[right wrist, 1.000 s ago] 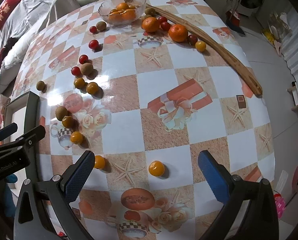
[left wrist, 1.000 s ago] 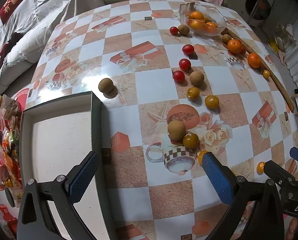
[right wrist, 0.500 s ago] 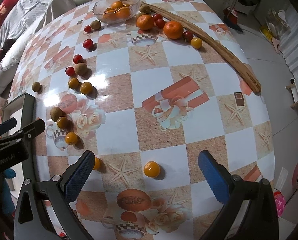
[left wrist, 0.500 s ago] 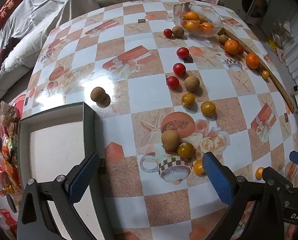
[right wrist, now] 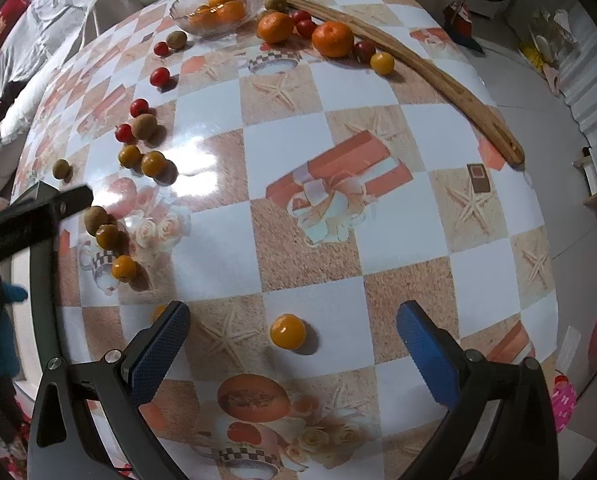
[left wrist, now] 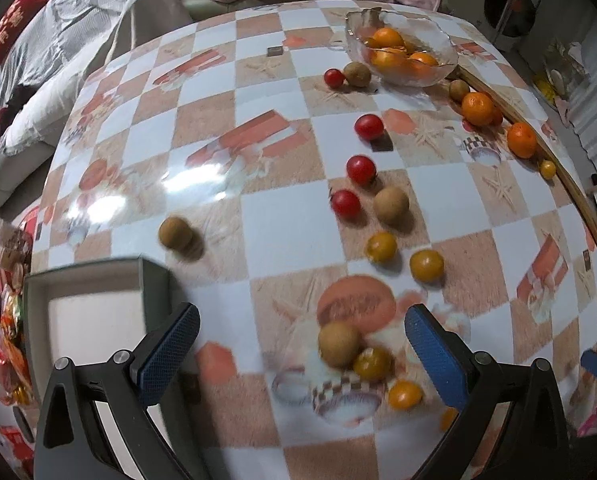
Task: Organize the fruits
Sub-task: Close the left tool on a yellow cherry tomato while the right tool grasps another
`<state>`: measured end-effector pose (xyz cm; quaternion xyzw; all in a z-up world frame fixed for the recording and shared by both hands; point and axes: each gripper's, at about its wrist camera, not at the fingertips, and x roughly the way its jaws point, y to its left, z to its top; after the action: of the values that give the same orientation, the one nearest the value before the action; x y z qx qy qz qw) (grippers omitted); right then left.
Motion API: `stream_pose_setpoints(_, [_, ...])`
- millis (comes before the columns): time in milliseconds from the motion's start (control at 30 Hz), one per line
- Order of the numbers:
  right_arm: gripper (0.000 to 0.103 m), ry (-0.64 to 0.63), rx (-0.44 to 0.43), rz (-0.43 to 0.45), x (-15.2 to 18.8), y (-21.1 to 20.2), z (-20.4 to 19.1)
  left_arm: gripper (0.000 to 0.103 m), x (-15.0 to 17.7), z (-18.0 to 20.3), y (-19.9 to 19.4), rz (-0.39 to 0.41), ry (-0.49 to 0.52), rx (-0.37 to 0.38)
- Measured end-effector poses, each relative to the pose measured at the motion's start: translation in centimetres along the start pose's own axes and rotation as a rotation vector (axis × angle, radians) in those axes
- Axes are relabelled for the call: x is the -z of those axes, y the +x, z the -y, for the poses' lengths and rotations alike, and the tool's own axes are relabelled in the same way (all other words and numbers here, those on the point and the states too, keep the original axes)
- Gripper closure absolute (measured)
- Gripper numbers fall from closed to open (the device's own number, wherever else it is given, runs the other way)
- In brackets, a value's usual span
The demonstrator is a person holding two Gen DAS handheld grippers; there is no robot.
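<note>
Lying scattered, small round fruits [left wrist: 426,265], red, yellow, brown

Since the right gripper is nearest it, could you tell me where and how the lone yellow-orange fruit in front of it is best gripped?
Grip the yellow-orange fruit across its widest middle, coming from above and the near side. It is small, round and smooth, so it may roll; it sits alone on the table, leaving room for the open right gripper either side.

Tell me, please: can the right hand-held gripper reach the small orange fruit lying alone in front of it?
Probably yes. The right hand-held gripper is open, the small orange fruit lies between its fingers' line, and nothing stands around it on the table.
</note>
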<state>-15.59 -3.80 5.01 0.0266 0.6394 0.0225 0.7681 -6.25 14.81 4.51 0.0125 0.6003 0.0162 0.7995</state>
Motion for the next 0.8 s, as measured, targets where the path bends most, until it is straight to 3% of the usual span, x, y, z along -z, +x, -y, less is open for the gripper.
stream_pose_setpoints(300, [0.002, -0.009, 0.005, -0.016, 1.0, 1.4, 0.4, 0.000, -1.5, 1.7, 1.9, 0.004, 0.053, 0.004])
stream_pose_setpoints(633, [0.019, -0.051, 0.027, -0.028, 1.9, 2.5, -0.7, 0.000, -2.8, 2.5, 2.7, 0.027, 0.041, 0.020])
stream_pose_setpoints(700, [0.020, -0.053, 0.030, -0.025, 1.9, 2.5, -0.9, 0.009, -2.9, 2.5, 2.5, 0.038, 0.043, 0.028])
stream_pose_setpoints(800, [0.021, -0.048, 0.021, -0.021, 1.9, 2.4, -0.8, 0.010, -2.7, 2.0, 2.1, 0.031, 0.041, 0.022])
